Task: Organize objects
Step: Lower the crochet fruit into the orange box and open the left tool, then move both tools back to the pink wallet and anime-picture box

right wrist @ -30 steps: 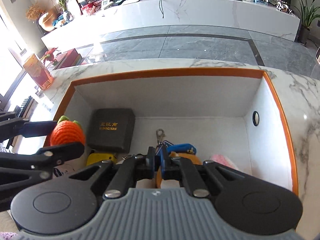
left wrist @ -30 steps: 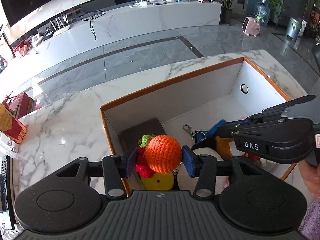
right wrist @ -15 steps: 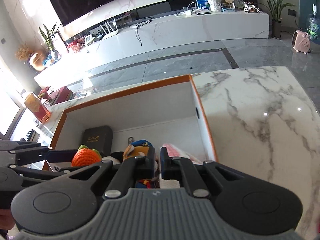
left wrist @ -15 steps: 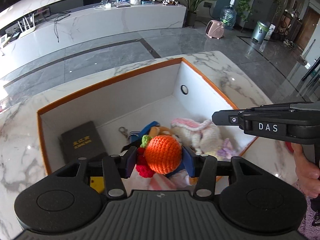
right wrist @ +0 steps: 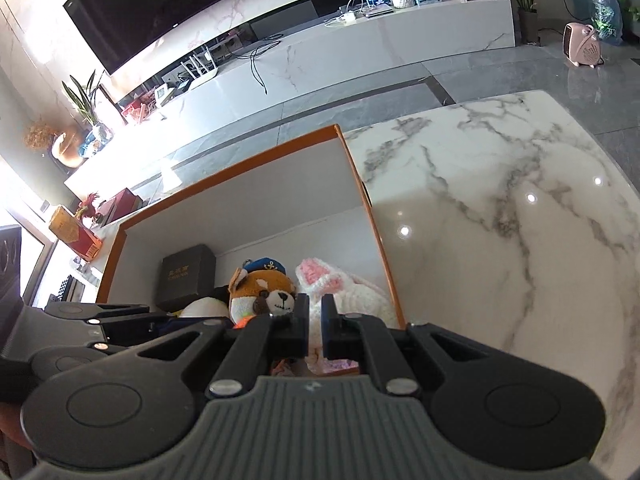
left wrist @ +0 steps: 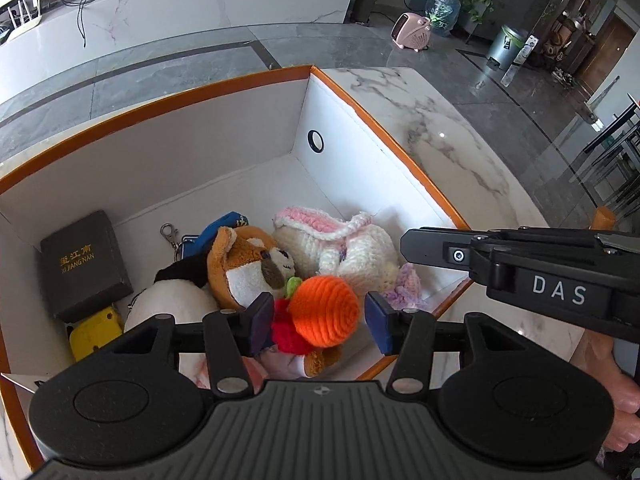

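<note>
My left gripper (left wrist: 320,322) hangs over the orange-rimmed white box (left wrist: 360,108). Its jaws have spread, and the crocheted orange fruit (left wrist: 326,310) sits loose between the pads, apart from the right pad. Below it lie a brown fox plush (left wrist: 244,268), a pink-and-white crocheted bunny (left wrist: 352,248), a white plush (left wrist: 172,304), a dark gift box (left wrist: 84,258) and a yellow item (left wrist: 94,332). My right gripper (right wrist: 315,330) is shut and empty over the box's near right corner; it also shows in the left wrist view (left wrist: 520,264).
The box (right wrist: 356,172) stands on a marble table (right wrist: 500,220) with bare surface to its right. A red carton (right wrist: 76,234) sits at the table's far left. A TV console (right wrist: 360,44) and grey floor lie beyond.
My left gripper has swung right over the toys and opened; the orange fruit is no longer clamped. My right gripper has drawn back toward the box's right edge.
</note>
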The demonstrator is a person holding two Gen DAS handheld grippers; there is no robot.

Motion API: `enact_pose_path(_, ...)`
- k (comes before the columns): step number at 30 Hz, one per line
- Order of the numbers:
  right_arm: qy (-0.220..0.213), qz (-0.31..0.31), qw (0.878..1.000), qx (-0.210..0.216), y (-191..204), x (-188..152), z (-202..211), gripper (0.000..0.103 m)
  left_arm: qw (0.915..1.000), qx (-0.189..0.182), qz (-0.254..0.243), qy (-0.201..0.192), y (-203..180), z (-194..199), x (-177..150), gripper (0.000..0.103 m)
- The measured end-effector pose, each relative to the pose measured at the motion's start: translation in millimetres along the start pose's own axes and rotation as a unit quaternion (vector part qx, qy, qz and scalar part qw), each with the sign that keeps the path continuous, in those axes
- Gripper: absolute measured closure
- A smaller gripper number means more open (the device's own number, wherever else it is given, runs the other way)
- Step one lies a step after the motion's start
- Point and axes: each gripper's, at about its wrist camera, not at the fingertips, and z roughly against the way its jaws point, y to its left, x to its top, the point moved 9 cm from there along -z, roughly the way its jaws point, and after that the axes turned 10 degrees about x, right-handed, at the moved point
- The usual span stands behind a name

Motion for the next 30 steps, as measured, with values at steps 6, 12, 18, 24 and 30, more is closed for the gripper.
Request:
enact_pose_path(6, 0.005, -0.003, 1.0, 0.005, -1.2, -4.4, -1.1, 0.096, 0.9999, -0.001, 0.007, -0.008, -1.9, 10.4, -2.2, 0.035)
enact_pose_path(12, 0.005, 0.003, 1.0, 0.005, 2.9, -10.0, 4.4, 0.096, 0.9984, 0.032, -0.004, -0.046, -0.9, 40.0, -6.9, 0.035)
enact_pose_path(18, -0.01, 0.027, 0.999, 0.014, 19.5, -21.6, 21.3, 0.094, 0.994, 0.049, 0.029, -0.094, 9.6, 75.5, -24.1, 0.036)
enact_pose_path(24, -0.021, 0.072, 0.997, 0.016, 40.6, -45.1, 40.4, 0.081, 0.9894, 0.07, 0.061, -0.111, 24.4, 103.0, -50.9, 0.036)
enact_pose_path(30, -0.008, 0.095, 0.995, 0.031, 57.8, -73.6, 44.8, 0.071, 0.9848, 0.101, 0.085, -0.113, 38.2, 118.4, -86.4, 0.036)
